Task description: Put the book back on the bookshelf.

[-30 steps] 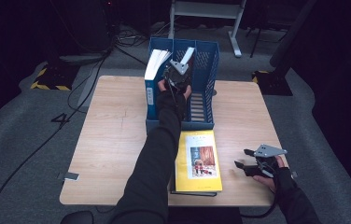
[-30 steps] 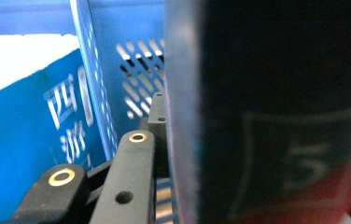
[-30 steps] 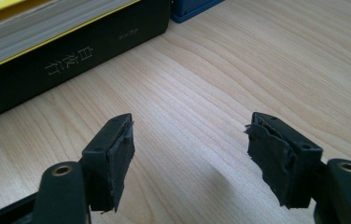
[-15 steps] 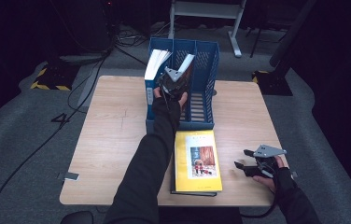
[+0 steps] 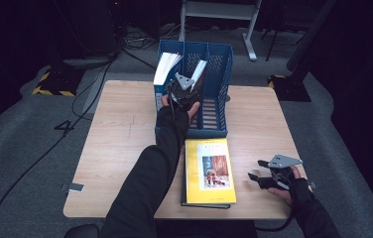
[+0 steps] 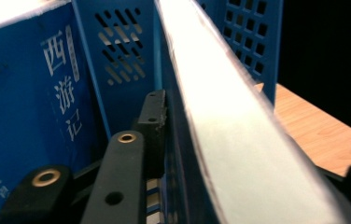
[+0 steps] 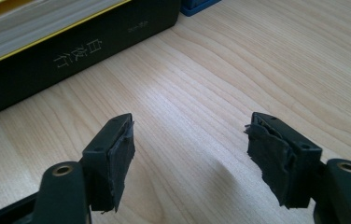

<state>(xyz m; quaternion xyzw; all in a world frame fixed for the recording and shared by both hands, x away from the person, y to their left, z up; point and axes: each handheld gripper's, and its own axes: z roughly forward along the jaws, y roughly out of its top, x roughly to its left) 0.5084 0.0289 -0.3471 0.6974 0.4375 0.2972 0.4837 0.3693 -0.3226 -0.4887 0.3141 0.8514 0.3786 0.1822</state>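
- Upper centre of the high view: left claw (image 5: 184,91) at the blue file rack (image 5: 221,52), around a leaning book (image 5: 198,73) in the middle compartment; a thicker blue book (image 5: 167,67) in the compartment to its left.
- Lower centre of the same view: yellow book (image 5: 209,168) flat on a black book (image 5: 189,202) on the desk (image 5: 120,144); right claw (image 5: 260,178) resting at the lower right, well apart from the rack.
- Left claw view: pale page edge of the leaning book running from top centre to lower right, between the jaws; jaws just been opening, moderately wide, pads apparently off the covers.
- Right claw view: jaws wide with nothing between, bare wood below; black spine and yellow cover at the upper left.
- Judged handling of the leaning book: stiff covers, fair weight, smooth and likely a little slippery; tilted, so apt to lean over further once released.
- Best hold, by judgement: across both covers near the top edge, close to the spine, never on the loose pages.
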